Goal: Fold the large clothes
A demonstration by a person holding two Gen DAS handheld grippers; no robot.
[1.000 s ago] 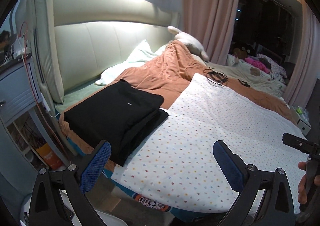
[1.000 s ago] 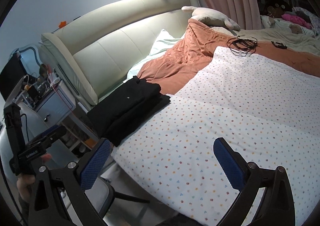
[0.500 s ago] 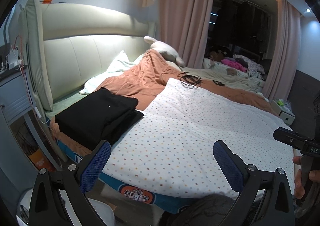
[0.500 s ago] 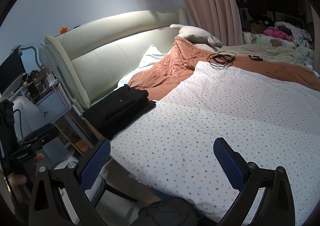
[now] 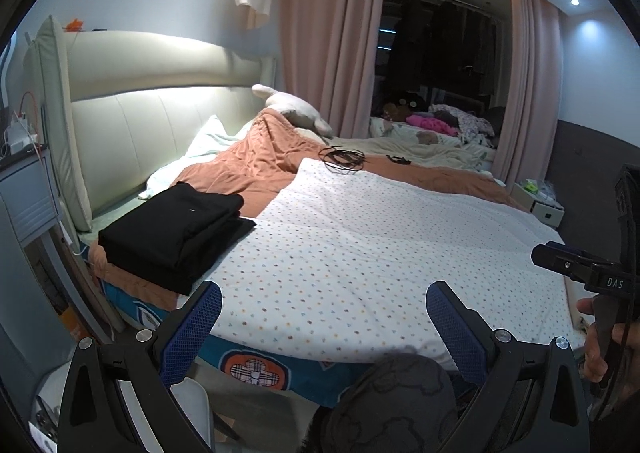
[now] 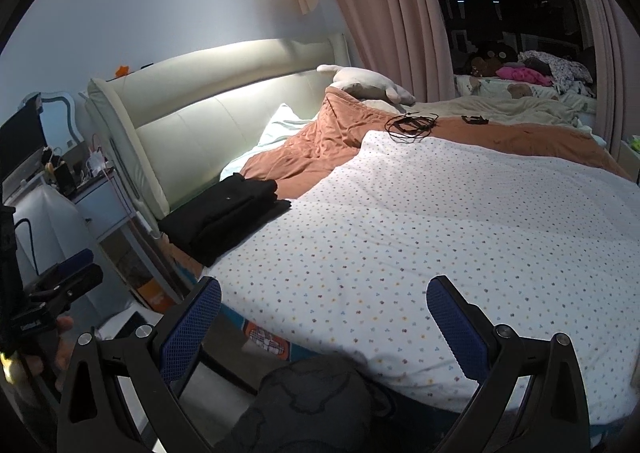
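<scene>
A stack of folded black clothes (image 5: 176, 231) lies at the bed's near left corner, beside the white dotted sheet (image 5: 360, 245); it also shows in the right wrist view (image 6: 228, 215). My left gripper (image 5: 320, 317) is open and empty, held back from the bed's front edge. My right gripper (image 6: 322, 313) is open and empty too, over the front edge of the dotted sheet (image 6: 440, 237). A dark grey patterned garment (image 5: 392, 405) bulges just below both grippers and shows in the right wrist view (image 6: 308, 405).
An orange quilt (image 5: 256, 169) and a white plush toy (image 5: 296, 109) lie toward the cream headboard (image 5: 140, 105). Black cables (image 5: 344, 159) rest on the quilt. A blue nightstand (image 6: 100, 209) stands left of the bed. Pink curtains (image 5: 328, 33) hang behind.
Both grippers have pulled back and up from the bed, so more of the room shows. The dark grey garment has come into view below them. The black stack has not moved.
</scene>
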